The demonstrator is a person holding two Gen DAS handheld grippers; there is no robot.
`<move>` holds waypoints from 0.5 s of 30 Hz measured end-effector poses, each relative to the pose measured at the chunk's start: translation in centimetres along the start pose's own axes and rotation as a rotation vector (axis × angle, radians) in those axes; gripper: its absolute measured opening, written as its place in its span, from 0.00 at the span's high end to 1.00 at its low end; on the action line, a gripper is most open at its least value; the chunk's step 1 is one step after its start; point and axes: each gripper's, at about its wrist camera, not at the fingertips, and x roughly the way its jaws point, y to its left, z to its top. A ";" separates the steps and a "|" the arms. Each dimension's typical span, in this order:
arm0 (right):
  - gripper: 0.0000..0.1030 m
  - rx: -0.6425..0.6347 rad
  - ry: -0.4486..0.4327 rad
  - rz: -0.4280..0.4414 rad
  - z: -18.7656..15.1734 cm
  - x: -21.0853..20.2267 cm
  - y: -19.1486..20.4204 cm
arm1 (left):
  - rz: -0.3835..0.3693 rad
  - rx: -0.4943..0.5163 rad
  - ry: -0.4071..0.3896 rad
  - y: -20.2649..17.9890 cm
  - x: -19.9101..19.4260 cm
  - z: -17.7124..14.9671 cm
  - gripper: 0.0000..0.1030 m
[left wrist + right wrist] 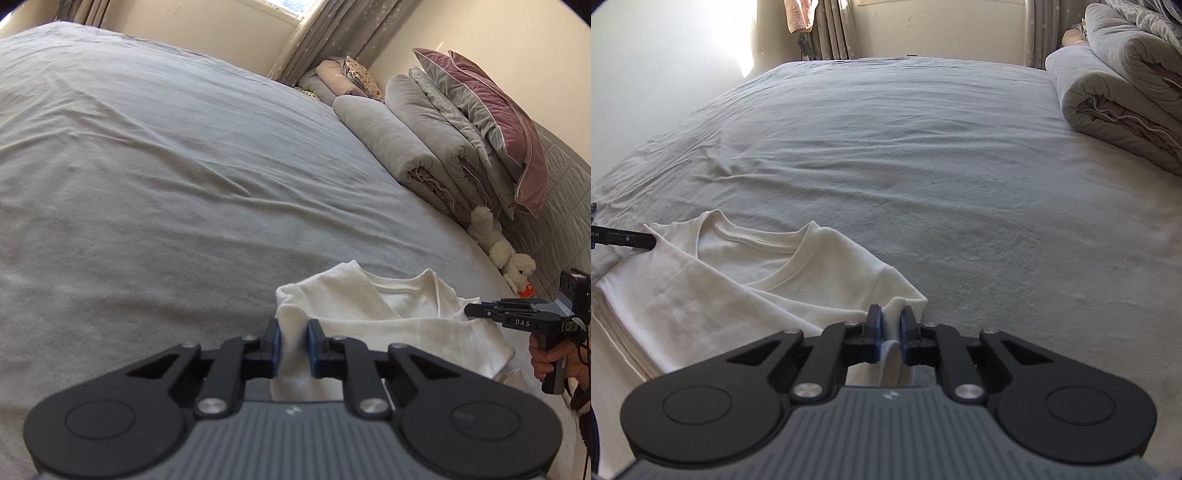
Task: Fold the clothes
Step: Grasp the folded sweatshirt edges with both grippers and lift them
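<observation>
A cream-white shirt (399,332) (720,295) lies partly folded on the grey bed sheet (184,184) (960,184), its neckline facing up. My left gripper (293,328) is shut on a bunched fold at the shirt's left shoulder edge, with cloth pinched between the blue pads. My right gripper (891,317) is shut on the opposite shoulder edge, a fold of fabric squeezed between its pads. In the left wrist view the right gripper (471,310) shows at the shirt's right side, held by a hand (550,360). In the right wrist view the left gripper's tip (652,242) touches the shirt's far corner.
Rolled grey duvets (417,147) (1115,92) and purple-grey pillows (495,118) are stacked along the padded headboard (565,206). A white plush toy (502,251) lies beside them. Folded bedding (343,77) sits near the curtains (325,33) at the far wall.
</observation>
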 end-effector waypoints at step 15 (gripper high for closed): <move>0.93 -0.011 -0.141 -0.013 0.1 -6.2 1.8 | -0.027 0.138 -0.171 -4.7 -5.7 -0.4 0.90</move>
